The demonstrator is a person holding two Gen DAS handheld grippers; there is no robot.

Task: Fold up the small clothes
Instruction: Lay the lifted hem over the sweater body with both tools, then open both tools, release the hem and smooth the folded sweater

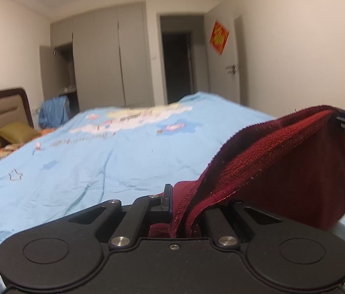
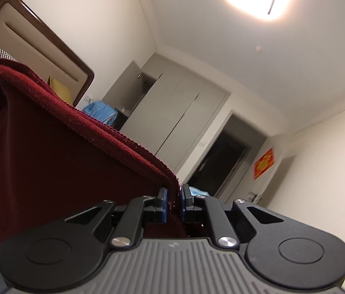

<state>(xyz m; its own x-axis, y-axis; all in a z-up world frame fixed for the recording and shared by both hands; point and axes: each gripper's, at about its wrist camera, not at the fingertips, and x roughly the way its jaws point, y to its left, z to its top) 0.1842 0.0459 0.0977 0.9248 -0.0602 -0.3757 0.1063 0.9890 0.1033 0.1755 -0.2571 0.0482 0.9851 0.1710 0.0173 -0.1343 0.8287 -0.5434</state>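
While the left gripper is clamped on one end of the dark red cloth, the right gripper pinches the other end between its blue pads. The cloth hangs stretched between the two, lifted over a light blue bed cover. Farther off stand a brown headboard, a grey wardrobe with one door open, and a dark doorway
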